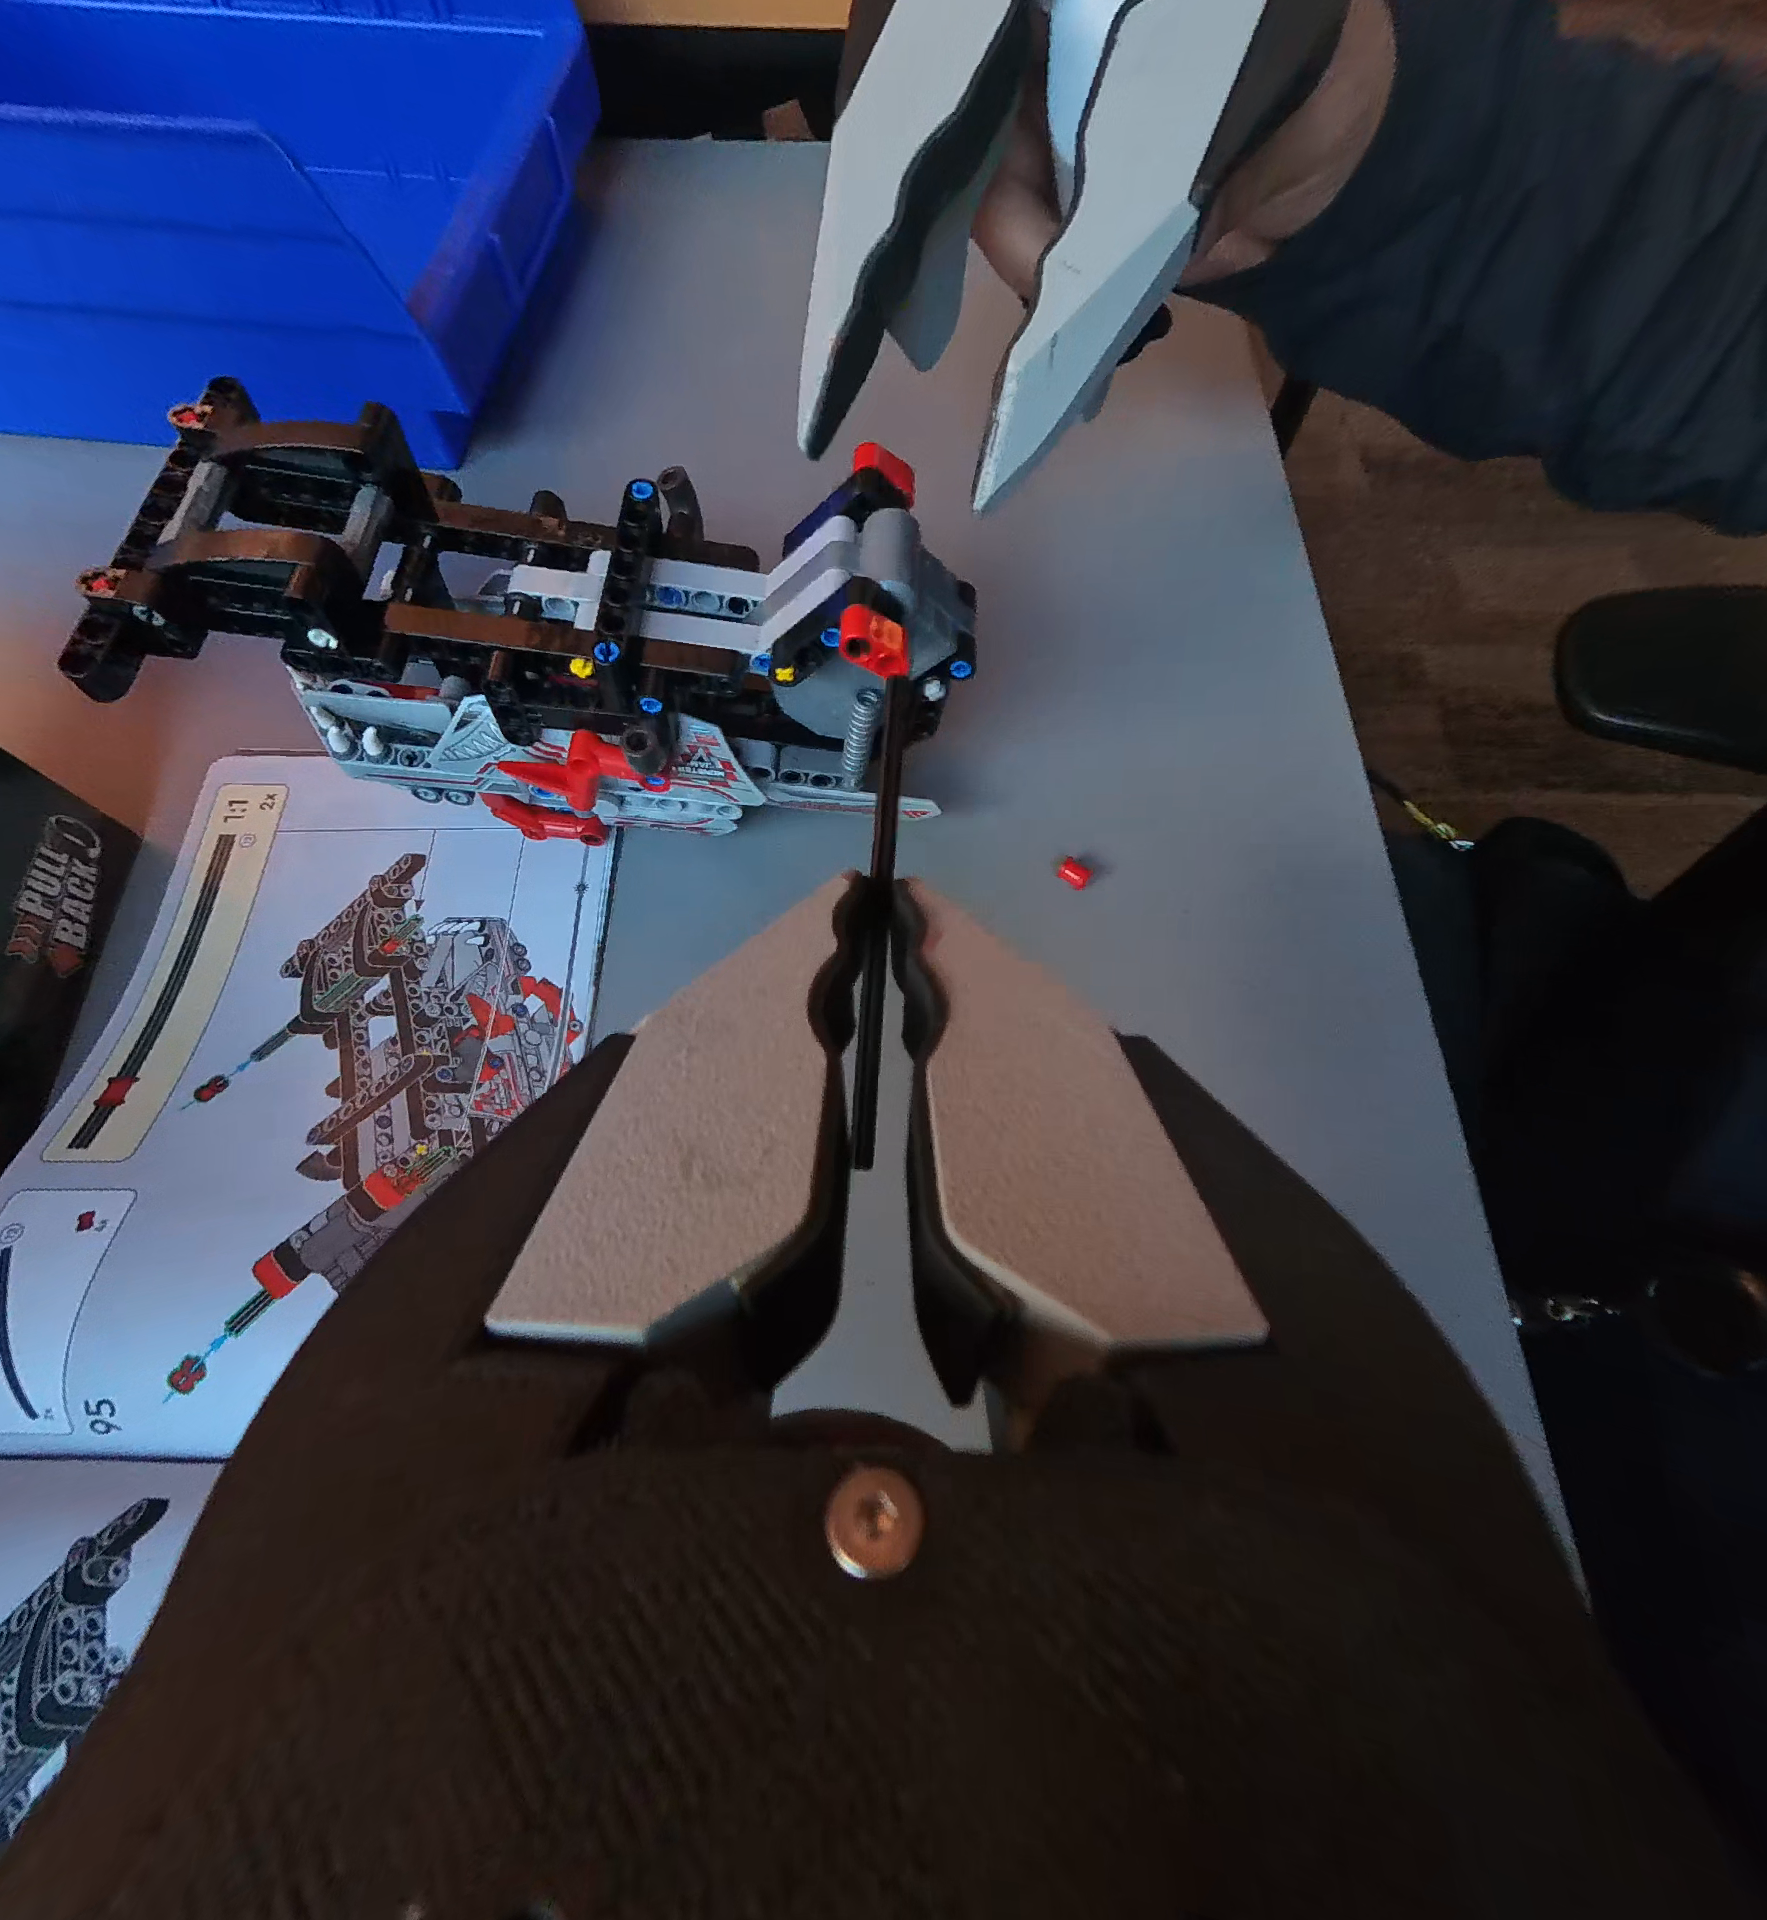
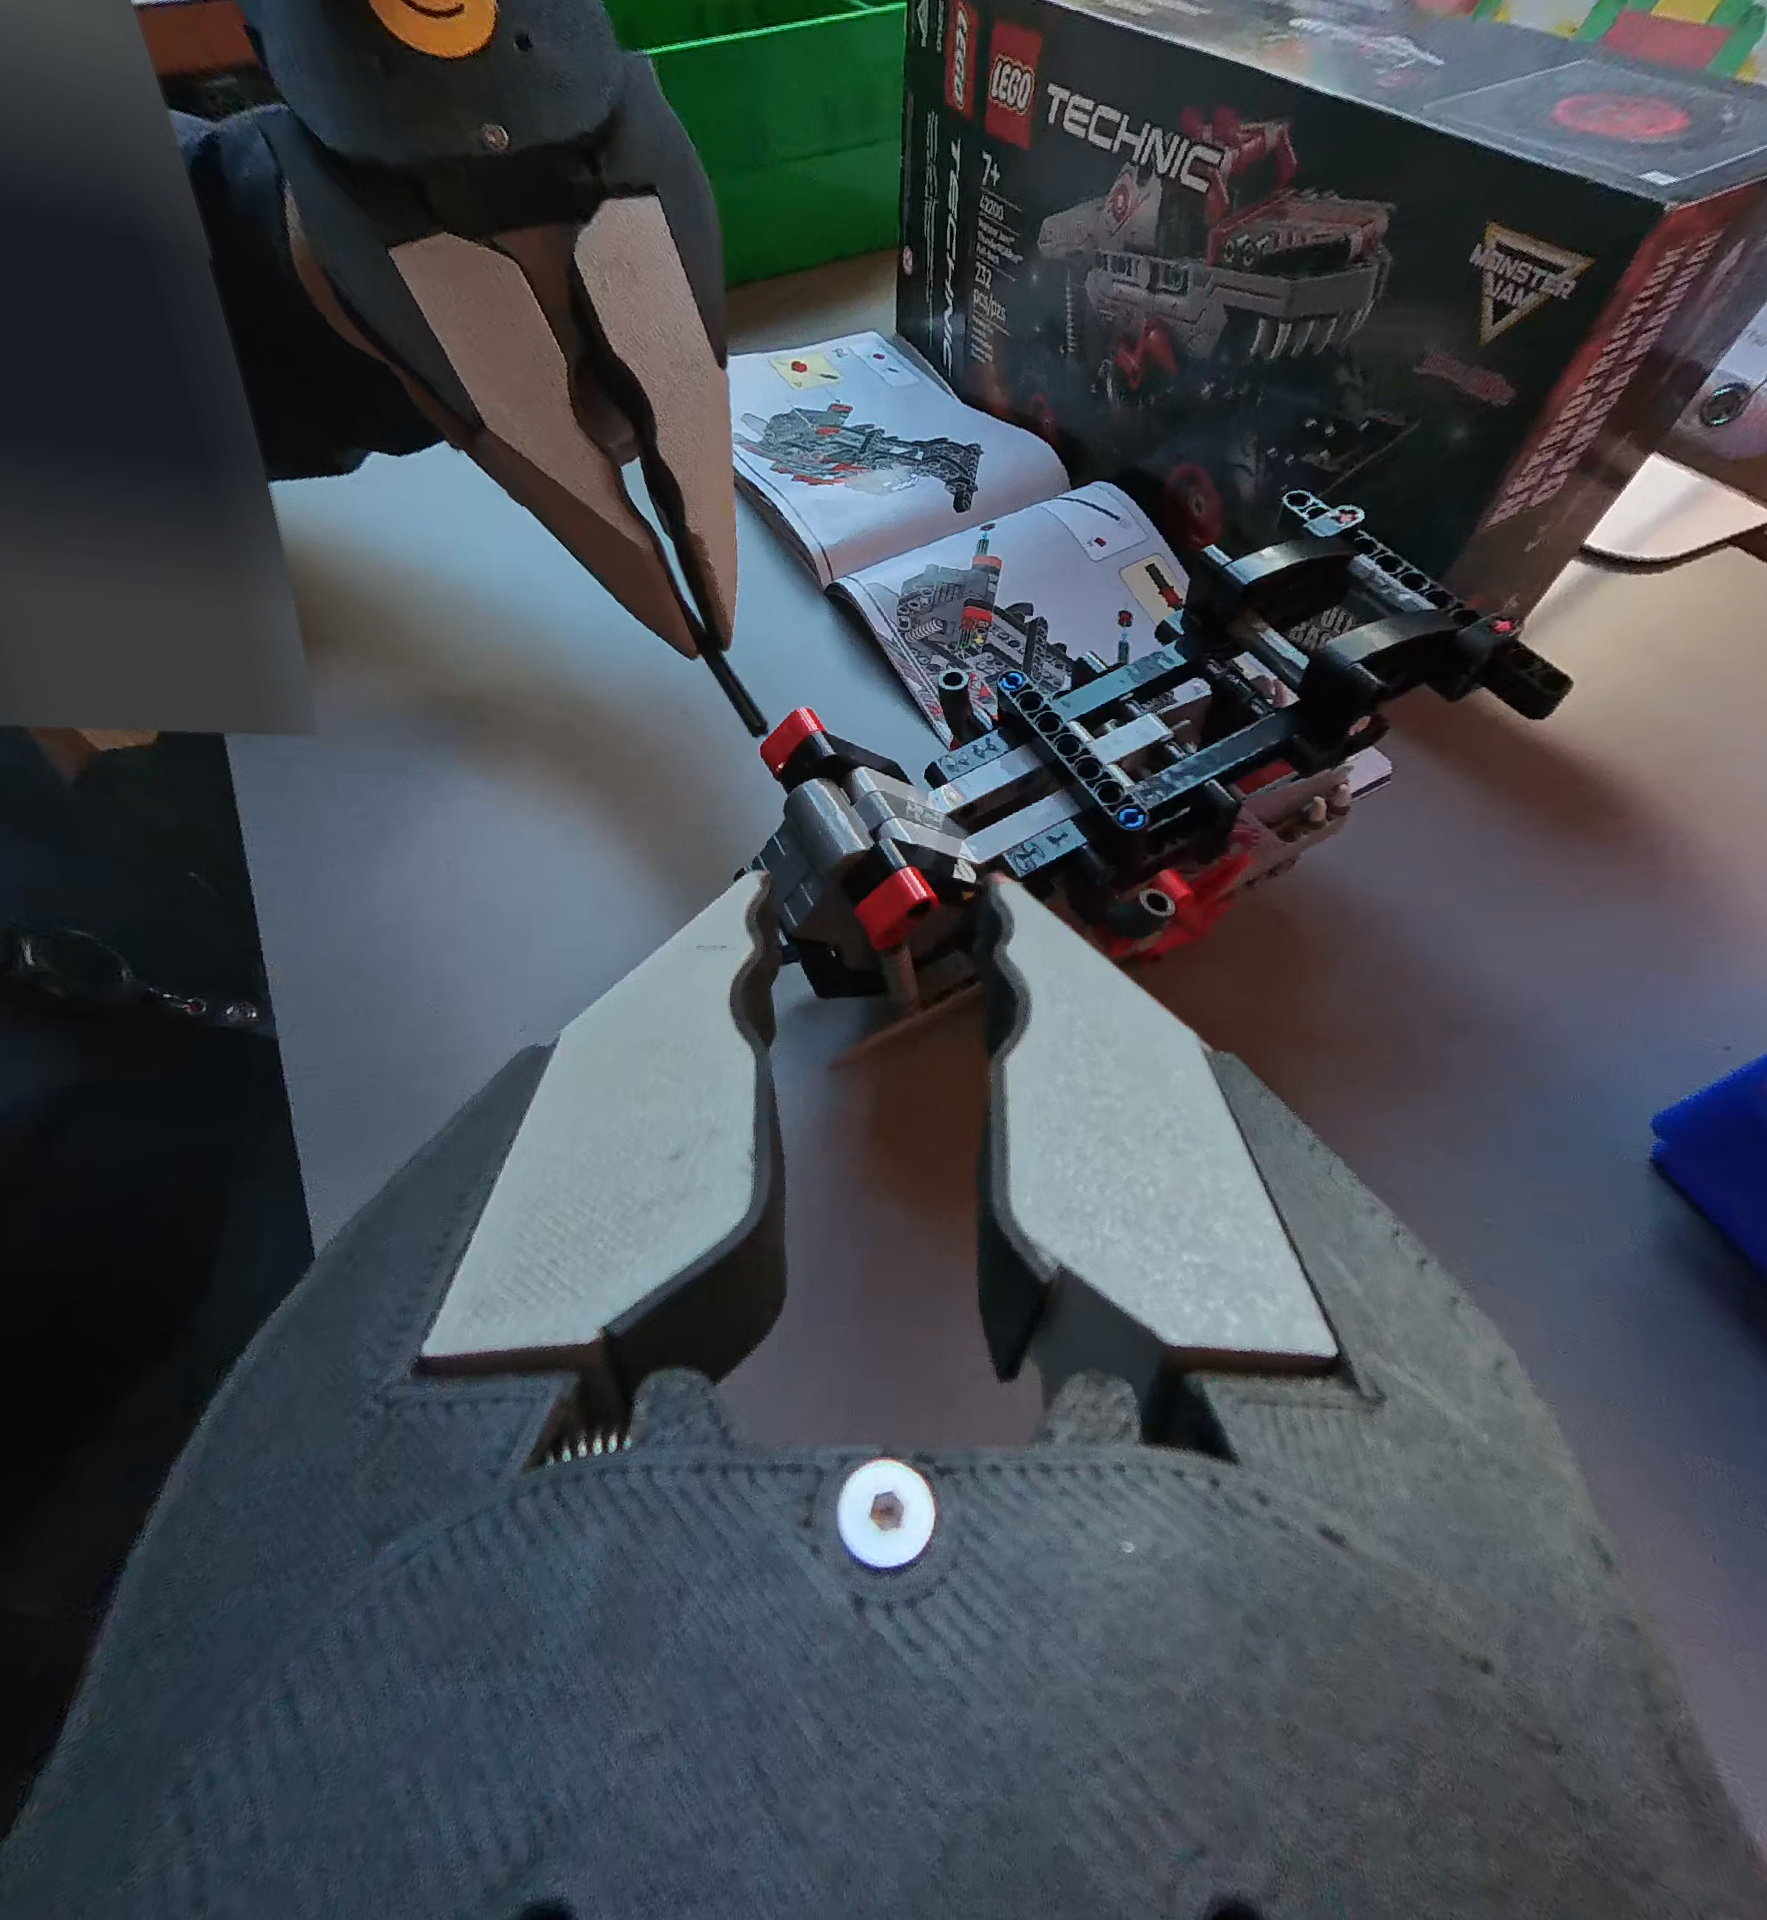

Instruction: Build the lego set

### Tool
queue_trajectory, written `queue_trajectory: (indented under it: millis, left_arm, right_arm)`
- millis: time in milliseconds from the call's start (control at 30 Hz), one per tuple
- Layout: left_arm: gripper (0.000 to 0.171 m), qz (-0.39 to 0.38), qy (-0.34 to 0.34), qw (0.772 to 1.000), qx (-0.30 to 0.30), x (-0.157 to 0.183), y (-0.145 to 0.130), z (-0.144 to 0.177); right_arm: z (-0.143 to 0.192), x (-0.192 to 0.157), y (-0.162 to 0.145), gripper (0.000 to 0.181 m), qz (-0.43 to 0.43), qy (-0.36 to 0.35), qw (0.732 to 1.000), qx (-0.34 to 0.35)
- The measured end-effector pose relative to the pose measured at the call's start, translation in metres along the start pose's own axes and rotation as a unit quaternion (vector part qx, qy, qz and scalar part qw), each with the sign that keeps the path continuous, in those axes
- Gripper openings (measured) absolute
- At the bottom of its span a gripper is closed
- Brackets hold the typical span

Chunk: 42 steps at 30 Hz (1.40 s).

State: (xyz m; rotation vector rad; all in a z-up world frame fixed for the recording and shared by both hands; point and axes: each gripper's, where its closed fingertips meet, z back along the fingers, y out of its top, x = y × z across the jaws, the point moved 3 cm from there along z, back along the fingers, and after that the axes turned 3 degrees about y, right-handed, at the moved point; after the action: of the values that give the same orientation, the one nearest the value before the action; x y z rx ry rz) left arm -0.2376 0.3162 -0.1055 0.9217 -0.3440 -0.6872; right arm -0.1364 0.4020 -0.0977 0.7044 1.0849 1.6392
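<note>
Smooth grey table (image 1: pixel 1170 675): left gripper (image 1: pixel 877 883) pinches thin axle (image 1: pixel 884 790).

Glossy plastic model (image 1: pixel 546 634) on a smooth matt desk (image 1: pixel 1170 727); paper booklet (image 1: pixel 266 1091); glossy cardboard box (image 2: pixel 1326 260); ridged matt plastic right gripper (image 2: pixel 874 914).

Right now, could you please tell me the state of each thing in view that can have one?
Left hand-held gripper: shut on the black axle.
Black axle: gripped, its tip at the model's red connector.
Right hand-held gripper: open, at the model's end.
Lego model: partly built, lying on the table.
Instruction booklet: open.
Small red piece: loose on the table.
</note>
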Motion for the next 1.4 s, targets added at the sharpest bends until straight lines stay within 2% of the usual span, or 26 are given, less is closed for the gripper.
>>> queue_trajectory:
  millis: [433,567,667,767,833,967,1033,1133,1267,1333,1400]
  left_arm:
    - [0.000,-0.019,0.021,0.999,-0.037,-0.001,0.003,-0.005]
    - [0.000,-0.027,0.032,0.998,-0.054,-0.002,0.005,-0.005]
    - [0.000,-0.031,0.032,0.997,-0.065,0.004,0.002,-0.001]
    - [0.000,-0.022,0.017,0.998,-0.065,0.015,0.000,0.006]
    - [0.000,-0.031,0.016,0.997,-0.070,0.020,0.002,0.009]
    - [0.000,-0.046,0.011,0.996,-0.076,0.029,0.007,0.010]
    - [0.000,-0.050,0.010,0.995,-0.081,0.032,0.007,0.010]
    - [0.000,-0.052,0.008,0.995,-0.084,0.034,0.005,0.010]
    - [0.000,-0.045,0.014,0.996,-0.080,0.033,0.006,0.011]
    - [0.006,-0.061,0.027,0.993,-0.100,0.031,0.002,0.012]
    - [0.002,-0.077,0.039,0.991,-0.106,0.029,0.001,0.012]
  right_arm:
    - [0.000,-0.001,-0.001,0.036,0.016,-0.008,1.000,-0.012]
    - [0.003,0.001,0.002,0.036,0.046,-0.058,0.997,-0.019]
    - [0.006,-0.016,0.018,0.028,0.143,-0.129,0.981,-0.029]
    - [-0.017,-0.054,0.028,0.031,0.244,-0.122,0.959,-0.077]
    - [-0.034,-0.063,0.026,0.033,0.301,-0.129,0.936,-0.127]
    - [-0.057,-0.067,0.020,0.012,0.395,-0.142,0.889,-0.183]
    - [-0.061,-0.067,0.018,0.005,0.419,-0.155,0.873,-0.196]
    - [-0.063,-0.070,0.017,0.000,0.434,-0.162,0.863,-0.202]
    - [-0.062,-0.069,0.018,0.000,0.427,-0.169,0.867,-0.194]
    - [-0.060,-0.065,0.019,0.000,0.436,-0.179,0.860,-0.197]
    - [-0.059,-0.065,0.019,0.000,0.447,-0.179,0.855,-0.193]
